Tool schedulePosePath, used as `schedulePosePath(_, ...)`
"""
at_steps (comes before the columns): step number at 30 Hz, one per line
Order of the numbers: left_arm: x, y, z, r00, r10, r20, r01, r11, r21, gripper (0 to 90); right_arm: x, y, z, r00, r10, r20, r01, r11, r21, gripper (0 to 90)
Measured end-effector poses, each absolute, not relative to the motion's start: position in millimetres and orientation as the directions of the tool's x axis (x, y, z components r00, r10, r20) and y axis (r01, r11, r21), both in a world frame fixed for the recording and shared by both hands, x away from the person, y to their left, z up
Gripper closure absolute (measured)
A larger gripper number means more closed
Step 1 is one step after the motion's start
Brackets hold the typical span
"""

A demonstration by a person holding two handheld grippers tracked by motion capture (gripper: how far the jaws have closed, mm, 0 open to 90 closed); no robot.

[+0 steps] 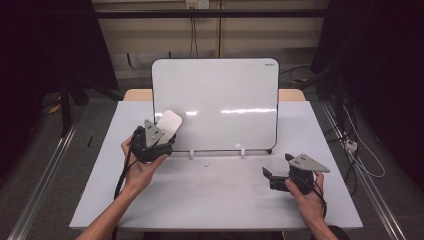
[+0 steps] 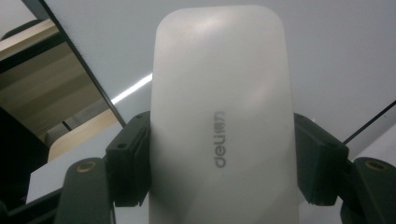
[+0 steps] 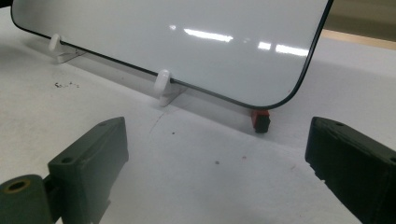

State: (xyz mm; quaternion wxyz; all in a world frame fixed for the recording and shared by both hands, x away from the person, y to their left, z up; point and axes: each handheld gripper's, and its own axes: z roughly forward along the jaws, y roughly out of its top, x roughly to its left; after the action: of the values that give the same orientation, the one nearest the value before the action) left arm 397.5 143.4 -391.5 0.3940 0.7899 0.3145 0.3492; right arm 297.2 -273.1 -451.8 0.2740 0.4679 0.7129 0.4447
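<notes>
Eraser [image 2: 224, 121] clamped in left hand-held gripper [image 1: 159, 137] (logo legible close-up), whiteboard [image 1: 220, 95] behind

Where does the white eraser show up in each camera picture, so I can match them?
High view: the white eraser sits left of centre, clamped in the left gripper, against the lower left corner of the whiteboard.
Left gripper view: eraser fills the centre, between the two fingers.
Right gripper view: the eraser is not in it.
Shared landmark: the whiteboard, with its black rim, appears in all three.
</notes>
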Motion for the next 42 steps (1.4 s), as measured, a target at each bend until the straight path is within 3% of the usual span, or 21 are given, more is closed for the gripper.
schedulePosePath(20,418,109,-428,0.489,0.704,0.515,0.173,-0.657,0.734,30.8,298,-274,-452,-0.417,0.908,0.047,0.431,0.152,0.890,6.0)
schedulePosePath(37,418,113,-425,0.515,0.711,0.479,0.186,-0.638,0.747,29.5,296,-273,-451,-0.428,0.903,0.033,0.422,0.167,0.891,5.7)
schedulePosePath(42,418,118,-422,0.538,0.717,0.443,0.195,-0.618,0.762,18.4,295,-273,-451,-0.430,0.902,0.032,0.420,0.168,0.892,5.6)
